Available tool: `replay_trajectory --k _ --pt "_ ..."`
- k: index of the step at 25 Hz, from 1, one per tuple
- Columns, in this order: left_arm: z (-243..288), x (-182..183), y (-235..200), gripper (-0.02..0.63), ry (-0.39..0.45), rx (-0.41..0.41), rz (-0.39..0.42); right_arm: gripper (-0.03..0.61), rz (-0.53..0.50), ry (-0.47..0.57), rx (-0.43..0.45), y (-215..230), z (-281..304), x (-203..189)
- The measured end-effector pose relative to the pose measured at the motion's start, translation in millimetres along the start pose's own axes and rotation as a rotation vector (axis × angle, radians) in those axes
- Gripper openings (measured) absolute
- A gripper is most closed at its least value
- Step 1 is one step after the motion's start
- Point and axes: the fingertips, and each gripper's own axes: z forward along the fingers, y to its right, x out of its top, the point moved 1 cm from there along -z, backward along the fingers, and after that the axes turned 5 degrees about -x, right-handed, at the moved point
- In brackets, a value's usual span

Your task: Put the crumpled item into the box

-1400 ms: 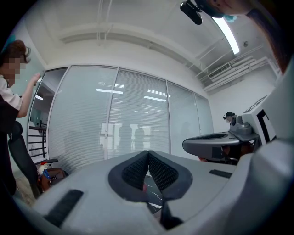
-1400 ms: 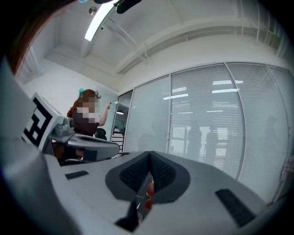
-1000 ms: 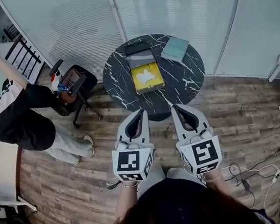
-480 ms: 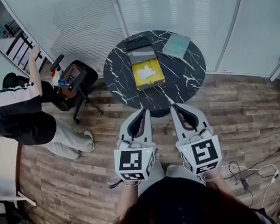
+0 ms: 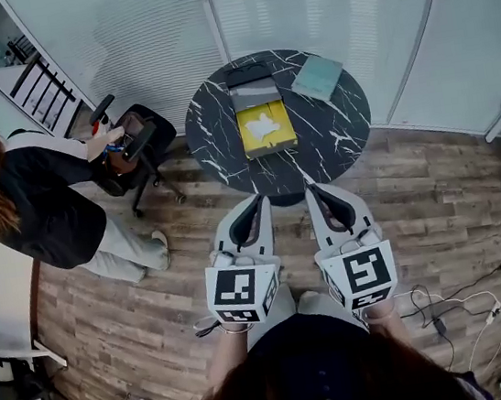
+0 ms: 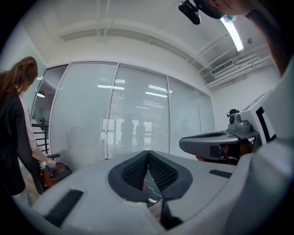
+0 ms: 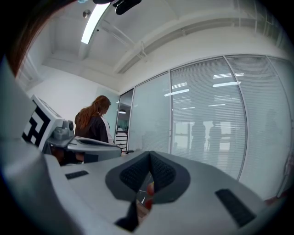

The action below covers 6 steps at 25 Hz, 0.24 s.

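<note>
One round black marble bench [image 5: 335, 141] stands ahead on the wooden floor [image 5: 438, 214]. One open yellow box [image 5: 270, 145] sits near its middle, and the one white crumpled item [image 5: 262, 128] lies inside it on the yellow bottom. A grey flap [image 5: 253, 98] joins the box on its far side. One dark flat thing [image 5: 247, 73] lies beyond the flap, and one pale green flat pad [image 5: 317, 77] lies apart to the right of it.

Two grippers are held side by side near the person's body, well short of the bench. The left gripper [image 5: 257, 201] has its fingers [image 6: 134, 173] pressed together at the tips with nothing between them. The right gripper [image 5: 312, 189] is the same: its fingers [image 7: 133, 172] meet at the tips and grip nothing. Each gripper carries one marker cube.

At the left, one other person [image 5: 29, 202] in a dark top leans toward one black office chair [image 5: 144, 135] that stands beside the bench.
</note>
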Motion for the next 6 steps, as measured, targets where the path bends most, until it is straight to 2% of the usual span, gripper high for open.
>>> replay_trajectory --k 6 --pt "7.2 -4.9 -6.5 0.028 -0.014 -0.001 -0.005 0.023 0.000 -0.007 -0.002 2.2 10.1 -3.9"
